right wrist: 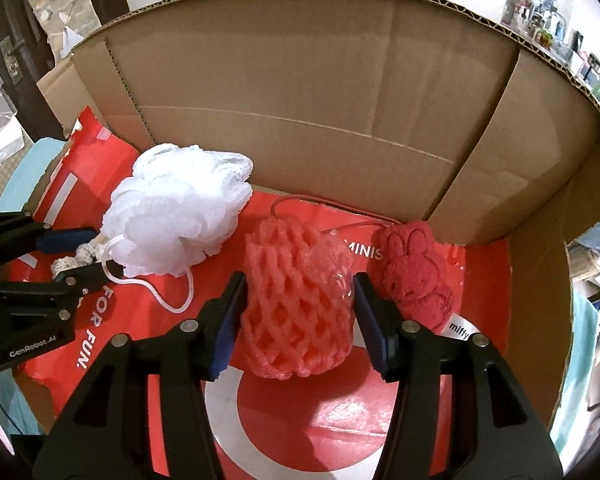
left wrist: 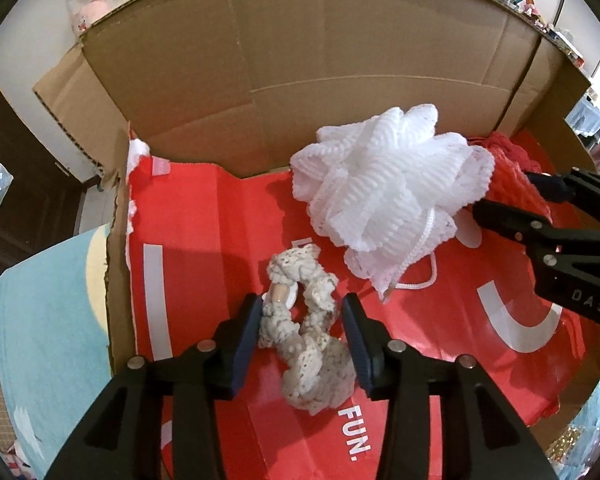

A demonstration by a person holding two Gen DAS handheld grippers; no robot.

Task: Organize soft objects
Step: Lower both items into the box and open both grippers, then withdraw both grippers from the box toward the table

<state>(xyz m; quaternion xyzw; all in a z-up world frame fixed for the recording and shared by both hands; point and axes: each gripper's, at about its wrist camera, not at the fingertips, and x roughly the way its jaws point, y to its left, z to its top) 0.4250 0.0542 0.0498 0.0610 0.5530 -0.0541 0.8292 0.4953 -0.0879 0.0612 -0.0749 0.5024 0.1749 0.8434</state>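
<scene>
Four soft things sit inside the cardboard box (right wrist: 300, 92) right now, all on the red bag (right wrist: 284, 432) that lines its floor. Start with the pink foam net sleeve (right wrist: 300, 304): it stands dead centre in the right wrist view, between the pads of the right tool (right wrist: 298, 320). Those pads stand apart, one at nine o'clock of the sleeve and one at three, both just beside the foam; I can't make out any squeeze on it, so I read it as set down and let go, or about to be.

Over to the cream crochet scrunchie (left wrist: 304, 344). It lies crumpled on the bag between the pads of the left tool (left wrist: 304, 336), which are also apart, with red showing on both sides. No grip there as far as I can see.

Moving outward: the white mesh bath pouf (left wrist: 384, 184) rests at one o'clock of the scrunchie, close to the back wall, its cord trailing down toward the scrunchie. In the right wrist view it sits at ten o'clock of the foam sleeve, touching or nearly touching it. The red bunny-embossed towel (right wrist: 412, 272) lies at two o'clock of the sleeve, just beside the right pad, near the box's corner.

My call on progress: well along. Everything soft that shows is already in the box, roughly in a row. What's left looks like pulling both tools clear. Whether more items wait outside the box, the views don't tell.
</scene>
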